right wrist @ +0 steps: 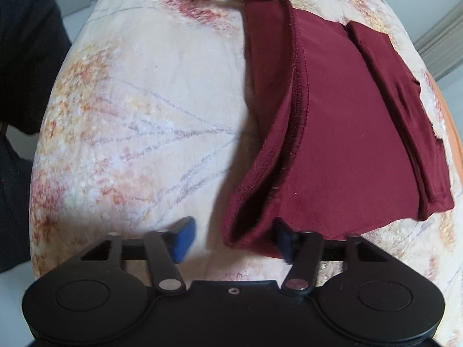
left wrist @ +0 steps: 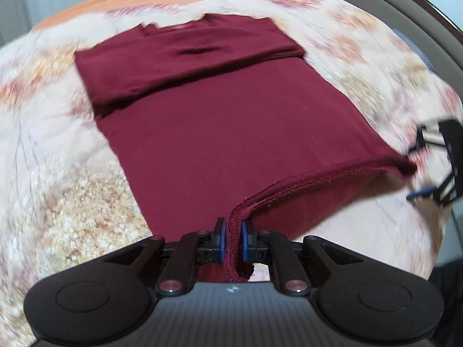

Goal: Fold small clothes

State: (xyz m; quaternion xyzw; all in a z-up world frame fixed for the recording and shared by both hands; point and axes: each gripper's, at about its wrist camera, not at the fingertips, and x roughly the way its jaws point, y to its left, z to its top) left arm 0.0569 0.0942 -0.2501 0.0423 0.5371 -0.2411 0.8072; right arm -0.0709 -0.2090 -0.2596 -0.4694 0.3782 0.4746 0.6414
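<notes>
I am clamping my left hand-held gripper [left wrist: 232, 238] on the stitched hem of the maroon garment [left wrist: 220, 127], the blue pads [left wrist: 222, 240] pressing the seam from both sides. The cloth is stretching away from that grip across the floral blanket [left wrist: 58, 190], and its far end is lying folded over in a thick band (the neckline edge is too blurred to read). The hem is rising off the blanket from my left grip towards the right corner, where my right hand-held gripper [left wrist: 434, 167] is showing at the frame's edge. In the right wrist view, my right hand-held gripper [right wrist: 234, 238] is standing spread wide, gripping nothing, and the near corner of the garment [right wrist: 332, 133] is hanging between its blue pads [right wrist: 183, 238], close to the right-hand one.
</notes>
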